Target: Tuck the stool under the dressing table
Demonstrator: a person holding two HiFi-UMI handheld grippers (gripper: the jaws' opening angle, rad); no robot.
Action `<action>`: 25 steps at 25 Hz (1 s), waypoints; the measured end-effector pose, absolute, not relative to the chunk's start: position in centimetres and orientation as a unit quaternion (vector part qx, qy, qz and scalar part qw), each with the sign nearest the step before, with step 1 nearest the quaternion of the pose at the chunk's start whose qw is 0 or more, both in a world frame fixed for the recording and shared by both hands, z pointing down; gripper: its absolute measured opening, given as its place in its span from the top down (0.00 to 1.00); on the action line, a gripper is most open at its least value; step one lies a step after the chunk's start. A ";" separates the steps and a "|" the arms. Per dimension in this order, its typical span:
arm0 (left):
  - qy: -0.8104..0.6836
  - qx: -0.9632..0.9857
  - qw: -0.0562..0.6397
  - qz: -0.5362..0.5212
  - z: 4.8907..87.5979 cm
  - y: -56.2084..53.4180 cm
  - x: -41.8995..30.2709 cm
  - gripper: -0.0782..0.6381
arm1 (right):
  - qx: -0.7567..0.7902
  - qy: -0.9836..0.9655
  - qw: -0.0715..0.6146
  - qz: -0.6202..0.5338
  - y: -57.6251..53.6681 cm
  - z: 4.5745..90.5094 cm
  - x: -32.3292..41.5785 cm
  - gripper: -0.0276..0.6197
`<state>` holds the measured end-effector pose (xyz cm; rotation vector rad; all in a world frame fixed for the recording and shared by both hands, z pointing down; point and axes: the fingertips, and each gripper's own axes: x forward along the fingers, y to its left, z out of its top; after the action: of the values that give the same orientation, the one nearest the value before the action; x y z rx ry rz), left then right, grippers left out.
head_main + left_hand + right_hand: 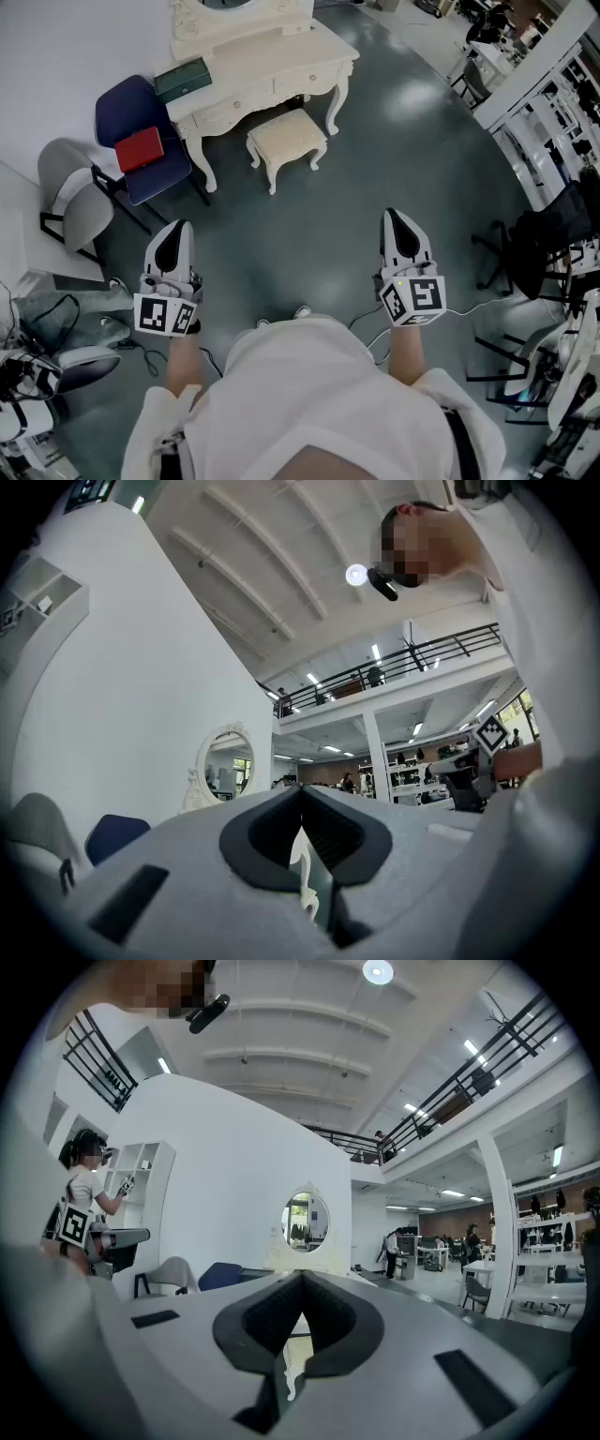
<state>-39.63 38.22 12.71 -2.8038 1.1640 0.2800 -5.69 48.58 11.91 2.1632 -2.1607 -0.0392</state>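
A cream stool (287,141) with a padded top stands on the floor just in front of the white dressing table (267,67), half out from under it. The table's oval mirror (225,761) shows in the left gripper view, and the mirror (307,1220) is also in the right gripper view. My left gripper (172,237) and right gripper (397,225) are held side by side well short of the stool, both shut and holding nothing. Their jaws meet at the tips in both gripper views.
A blue chair (141,141) with a red book (139,149) stands left of the table, a grey chair (73,197) further left. A green box (183,79) lies on the tabletop. Black chairs and white frames (548,281) crowd the right side. Cables trail on the floor by my feet.
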 end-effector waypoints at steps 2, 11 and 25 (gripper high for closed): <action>0.382 -0.918 0.045 0.092 12.8 37.6 -39.9 0.87 | 0.706 -0.707 0.043 -0.013 48.0 12.0 -5.9 0.95; 0.375 -0.922 0.046 0.087 13.0 36.9 -39.8 0.87 | 0.702 -0.711 0.038 0.003 47.1 13.0 -6.3 0.95; 0.414 -0.905 0.061 0.072 13.7 35.5 -40.2 0.44 | 0.725 -0.689 0.014 -0.003 48.3 12.4 -1.6 0.56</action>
<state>-40.17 35.47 13.68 -2.7389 1.2536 0.2192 -1.56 48.27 12.41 2.2577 -2.1442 -0.0093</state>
